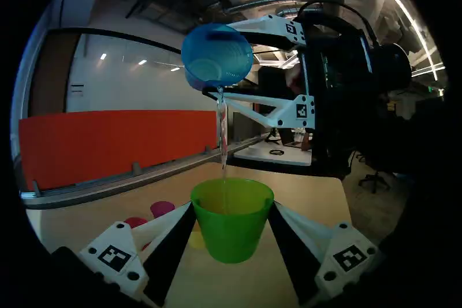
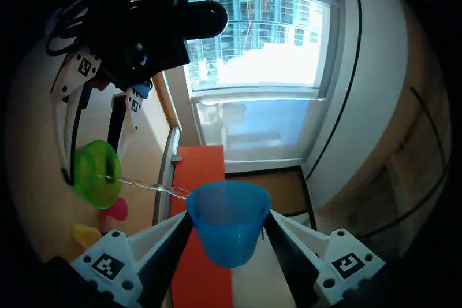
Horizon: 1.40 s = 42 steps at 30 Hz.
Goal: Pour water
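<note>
The left gripper clamps the green cup upright over a wooden table. The table's far edge runs behind the cup, with bare tabletop to its right and a pink cup near its left. Above the green cup, well apart from its rim, the right gripper reaches in sideways and grips the tipped blue cup, from which a thin water stream falls into the green cup.
</note>
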### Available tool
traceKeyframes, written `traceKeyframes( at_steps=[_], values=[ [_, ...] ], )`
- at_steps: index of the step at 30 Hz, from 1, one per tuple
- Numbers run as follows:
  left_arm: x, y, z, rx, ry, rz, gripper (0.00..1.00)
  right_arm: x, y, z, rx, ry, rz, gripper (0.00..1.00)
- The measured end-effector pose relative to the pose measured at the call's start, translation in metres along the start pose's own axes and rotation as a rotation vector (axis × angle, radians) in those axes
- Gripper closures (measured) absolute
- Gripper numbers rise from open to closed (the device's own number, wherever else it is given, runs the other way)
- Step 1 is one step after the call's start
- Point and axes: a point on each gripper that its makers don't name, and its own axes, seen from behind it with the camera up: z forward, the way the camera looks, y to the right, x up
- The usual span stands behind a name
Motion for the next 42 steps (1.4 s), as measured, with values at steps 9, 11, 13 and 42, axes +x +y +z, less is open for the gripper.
traceKeyframes(
  at_steps=[9, 11, 13, 42],
  values=[
    [-0.0003, -0.0005, 0.0006, -0.002, 0.002, -0.002, 0.15, 0.0021, 0.0013, 0.0001, 0.0, 0.0, -0.045, 0.12],
    [-0.0006, -0.0011, 0.0003, -0.001, 0.002, -0.003, 0.15, 0.0022, 0.0008, 0.0002, 0.001, -0.002, -0.053, 0.12],
    [-0.0007, -0.0014, 0.0004, -0.002, 0.002, -0.004, 0.15, 0.0031, 0.0006, 0.0002, 0.002, 0.0, -0.061, 0.12],
    [0.0019, -0.0057, 0.0006, 0.008, 0.011, -0.01, 0.15, 0.0021, -0.0026, -0.0013, 0.006, 0.017, 0.044, 0.12]
  ],
)
